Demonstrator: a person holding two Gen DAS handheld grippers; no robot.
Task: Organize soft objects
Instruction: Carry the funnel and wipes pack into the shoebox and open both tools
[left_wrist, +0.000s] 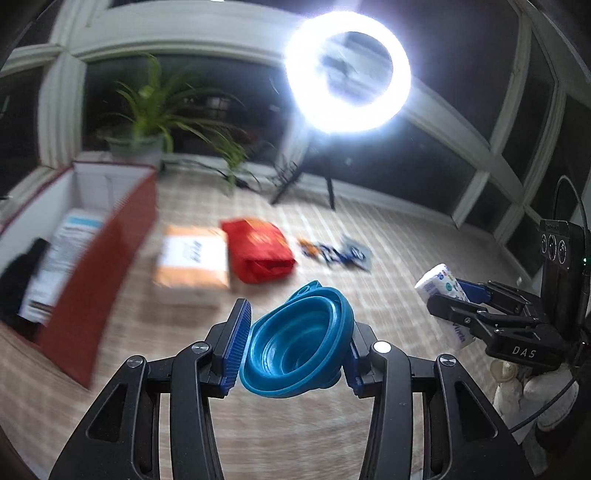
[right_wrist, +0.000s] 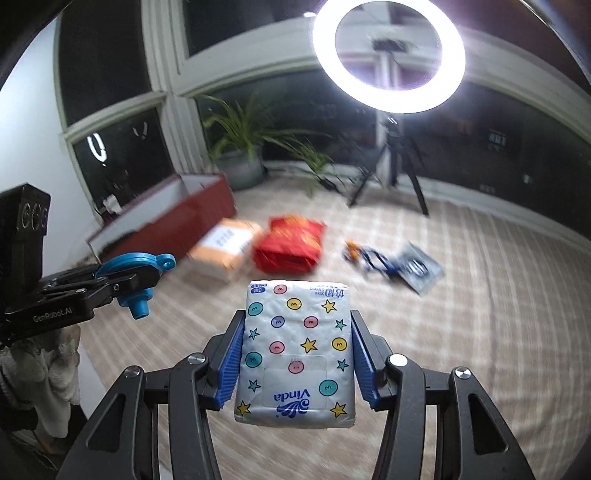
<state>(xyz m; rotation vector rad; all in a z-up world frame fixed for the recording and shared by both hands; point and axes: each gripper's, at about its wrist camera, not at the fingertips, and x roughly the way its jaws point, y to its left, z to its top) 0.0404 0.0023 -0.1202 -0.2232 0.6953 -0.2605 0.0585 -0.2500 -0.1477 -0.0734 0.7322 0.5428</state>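
Note:
My left gripper (left_wrist: 295, 343) is shut on a blue collapsible silicone funnel (left_wrist: 299, 354) and holds it above the floor; it also shows in the right wrist view (right_wrist: 133, 273). My right gripper (right_wrist: 297, 350) is shut on a white Vinda tissue pack (right_wrist: 297, 354) with coloured dots and stars; the pack shows in the left wrist view (left_wrist: 443, 288) at the right. An open red box (left_wrist: 92, 266) with white lining stands at the left, with papers and a dark item inside. An orange pack (left_wrist: 194, 258), a red pouch (left_wrist: 258, 251) and a small blue-and-orange bundle (left_wrist: 332, 251) lie on the checked mat.
A ring light (left_wrist: 347, 74) on a tripod stands at the back by the dark windows. A potted plant (left_wrist: 147, 125) stands behind the red box (right_wrist: 173, 218). A flat dark packet (right_wrist: 417, 266) lies right of the bundle.

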